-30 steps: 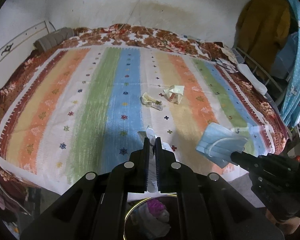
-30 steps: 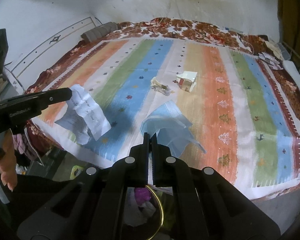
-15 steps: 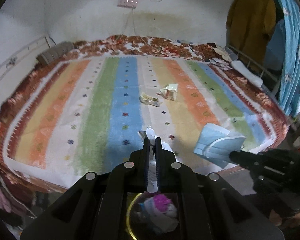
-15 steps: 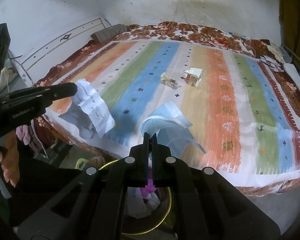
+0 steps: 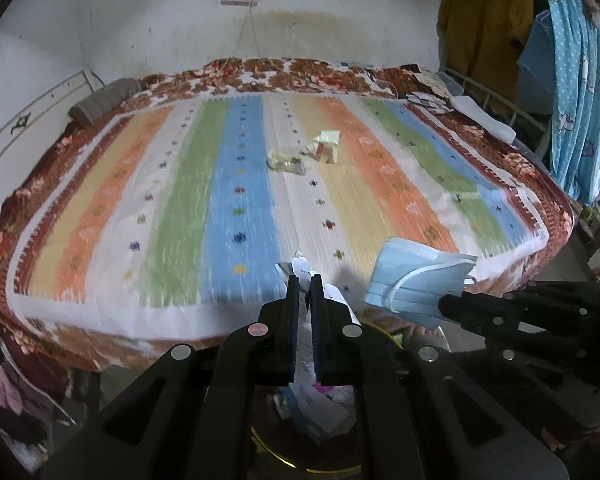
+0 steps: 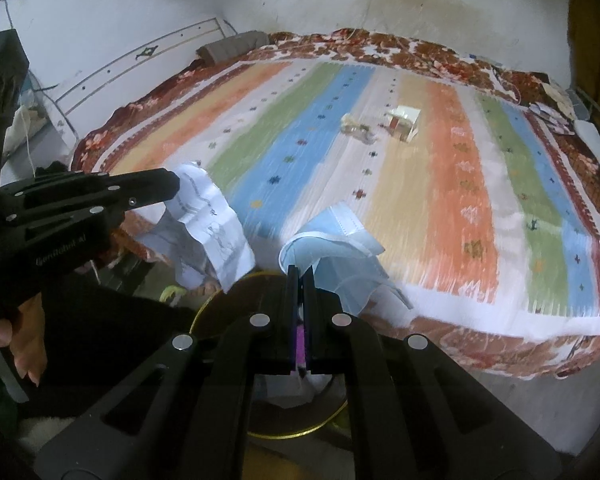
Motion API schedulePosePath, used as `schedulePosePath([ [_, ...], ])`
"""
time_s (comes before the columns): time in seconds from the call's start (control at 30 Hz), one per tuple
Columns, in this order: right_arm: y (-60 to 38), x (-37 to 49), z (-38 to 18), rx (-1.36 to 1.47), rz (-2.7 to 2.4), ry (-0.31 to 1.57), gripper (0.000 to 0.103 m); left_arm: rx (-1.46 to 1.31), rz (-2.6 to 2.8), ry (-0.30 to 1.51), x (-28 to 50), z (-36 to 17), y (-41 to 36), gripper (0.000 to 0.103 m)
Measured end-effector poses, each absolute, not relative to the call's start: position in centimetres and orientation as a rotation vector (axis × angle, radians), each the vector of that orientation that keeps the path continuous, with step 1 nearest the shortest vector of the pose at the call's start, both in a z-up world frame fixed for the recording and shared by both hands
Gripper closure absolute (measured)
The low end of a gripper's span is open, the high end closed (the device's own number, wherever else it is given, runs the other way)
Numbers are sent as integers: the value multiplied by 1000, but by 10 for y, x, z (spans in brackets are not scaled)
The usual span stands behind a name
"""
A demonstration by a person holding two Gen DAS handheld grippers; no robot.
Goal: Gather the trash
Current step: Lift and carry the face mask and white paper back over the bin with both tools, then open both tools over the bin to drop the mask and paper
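Note:
My left gripper (image 5: 304,280) is shut on a crumpled white paper (image 5: 300,266), which hangs from it in the right wrist view (image 6: 210,224). My right gripper (image 6: 301,270) is shut on a blue face mask (image 6: 332,248), also seen in the left wrist view (image 5: 416,280). Both are held off the near edge of the bed, above a trash bin with a gold rim (image 6: 300,434) that holds some trash (image 5: 320,408). On the striped bedspread (image 5: 240,168) lie a small yellowish carton (image 5: 327,145) and a crumpled wrapper (image 5: 284,162).
Floral blanket border (image 5: 40,332) runs along the bed's near edge. A grey pillow (image 5: 104,100) lies at the far left. Hanging clothes (image 5: 484,12) and a blue curtain (image 5: 580,60) stand to the right. Papers (image 5: 428,96) lie at the bed's far right corner.
Both grippers have drawn back from the bed with their loads. The bin below has come further into view under them.

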State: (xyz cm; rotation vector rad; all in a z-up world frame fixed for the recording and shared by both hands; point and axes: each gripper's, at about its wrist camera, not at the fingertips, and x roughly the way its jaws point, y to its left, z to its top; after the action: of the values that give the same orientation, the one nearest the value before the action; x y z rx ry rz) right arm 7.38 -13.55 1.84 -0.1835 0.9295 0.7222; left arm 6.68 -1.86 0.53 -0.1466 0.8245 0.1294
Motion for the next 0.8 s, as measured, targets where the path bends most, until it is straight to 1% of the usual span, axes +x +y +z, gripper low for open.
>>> schedulePosePath([
  [0.27,-130,47,-10,-210,748,1014,101,-228,111,912,57,-23,-21,98],
  [0.47,-127,44,-18,-213,756,1065,100,-221,95,940,58,-28,-26,97],
  [0.5,-126,46,-22,-196,764,1090,99,-239,77,955,59,-31,-26,95],
  [0.53,-127,48,-24,-183,767,1106,97,-262,63,963,61,-33,-25,82],
  [0.57,-127,49,-25,-173,769,1122,90,-276,58,968,62,-34,-25,60],
  [0.6,-127,51,-26,-166,770,1129,83,-292,53,964,61,-34,-23,55],
  [0.73,-131,57,-28,-143,752,1146,79,-328,72,954,61,-33,-16,55],
  [0.8,-133,59,-27,-132,746,1143,75,-352,74,960,62,-34,-12,54],
])
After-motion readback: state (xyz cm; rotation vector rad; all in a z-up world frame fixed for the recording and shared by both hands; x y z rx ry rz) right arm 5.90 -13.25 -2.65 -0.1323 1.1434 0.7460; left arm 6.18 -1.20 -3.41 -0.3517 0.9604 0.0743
